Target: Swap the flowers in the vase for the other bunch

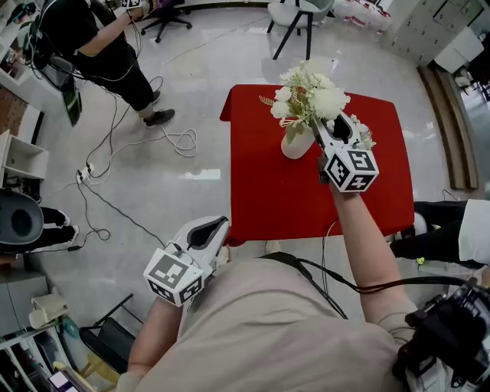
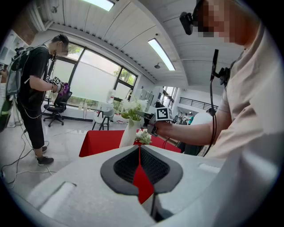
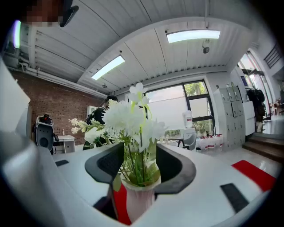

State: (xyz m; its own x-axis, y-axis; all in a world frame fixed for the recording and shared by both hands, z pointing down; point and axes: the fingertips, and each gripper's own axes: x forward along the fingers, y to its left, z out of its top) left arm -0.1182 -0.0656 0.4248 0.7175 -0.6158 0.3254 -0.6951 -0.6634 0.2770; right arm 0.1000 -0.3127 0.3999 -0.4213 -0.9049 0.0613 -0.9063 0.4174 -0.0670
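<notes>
A white vase [image 1: 297, 142] stands on the red table [image 1: 260, 191], holding a bunch of white flowers [image 1: 310, 96]. My right gripper [image 1: 328, 127] reaches level into that bunch just above the vase's mouth. In the right gripper view the green stems [image 3: 135, 159] rise from the vase [image 3: 140, 197] between its open jaws, with gaps on both sides. A second, smaller bunch [image 1: 364, 138] lies on the table just right of that gripper. My left gripper [image 1: 217, 227] hangs shut and empty off the table's near left corner; its view shows the vase [image 2: 128, 133] and the lying bunch [image 2: 143, 136] far ahead.
A person in black [image 1: 99, 46] stands on the floor at the far left, with cables [image 1: 153, 138] trailing towards the table. A chair [image 1: 298, 15] stands behind the table. Someone's leg [image 1: 452, 230] lies by the table's right side. Shelves [image 1: 19, 161] line the left edge.
</notes>
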